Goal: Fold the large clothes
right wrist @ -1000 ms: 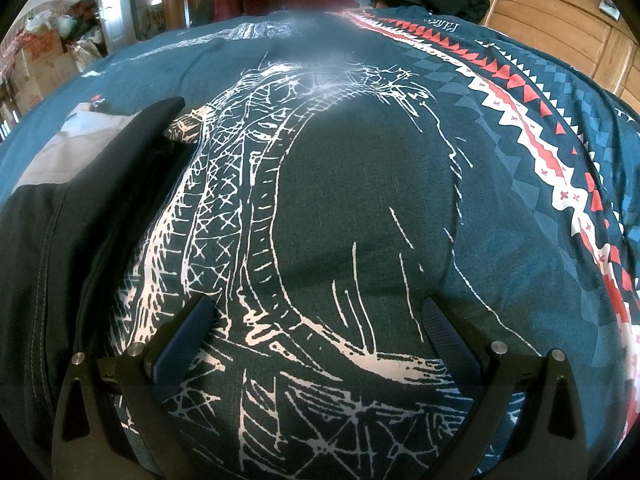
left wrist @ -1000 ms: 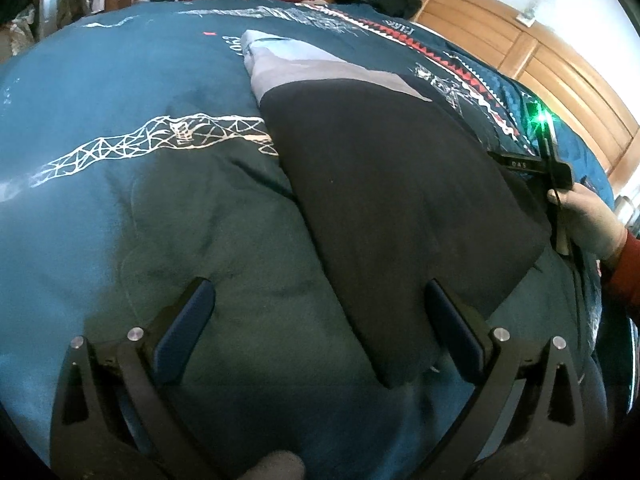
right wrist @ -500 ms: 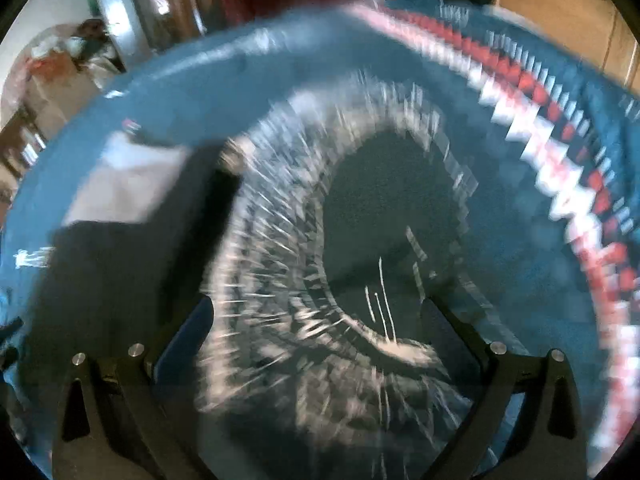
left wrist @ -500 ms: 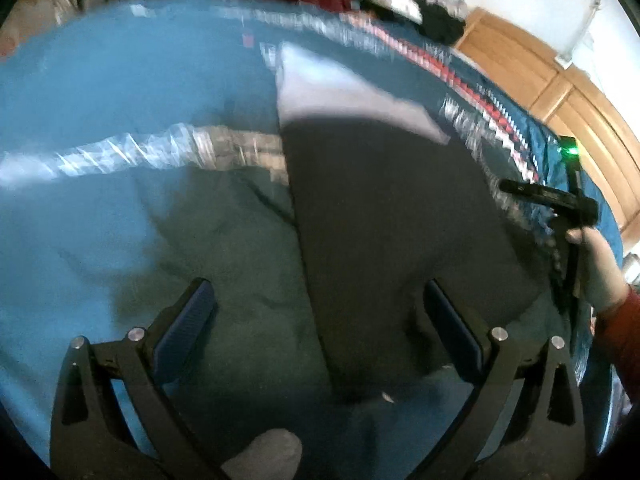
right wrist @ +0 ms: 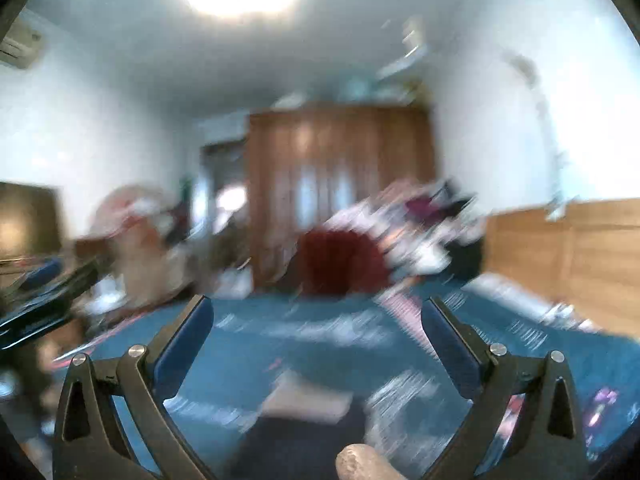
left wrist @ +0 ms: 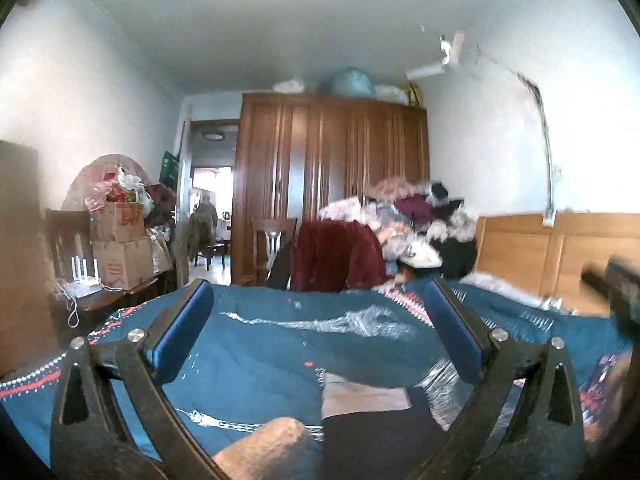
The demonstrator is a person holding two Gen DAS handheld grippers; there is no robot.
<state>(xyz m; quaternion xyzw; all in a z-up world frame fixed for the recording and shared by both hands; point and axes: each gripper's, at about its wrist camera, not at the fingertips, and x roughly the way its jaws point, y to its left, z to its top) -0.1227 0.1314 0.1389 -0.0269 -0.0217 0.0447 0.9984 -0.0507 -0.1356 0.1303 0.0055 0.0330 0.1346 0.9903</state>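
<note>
Bedroom: wardrobe (left wrist: 332, 184) standing at the far wall, clothes pile (left wrist: 404, 216) lying far right by the headboard (left wrist: 560, 256). Blue bedspread (left wrist: 256, 360) covering the bed. Left gripper (left wrist: 320, 320) pointing level, jaws gaping wide, gripping nothing. Right gripper (right wrist: 318, 322) likewise wide and empty; its view is blurring. Dark folded garment (left wrist: 376, 436) lying near, low between the jaws.

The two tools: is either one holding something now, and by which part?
Nothing is held. The left tool and right tool are both open, above the dark garment.
</note>
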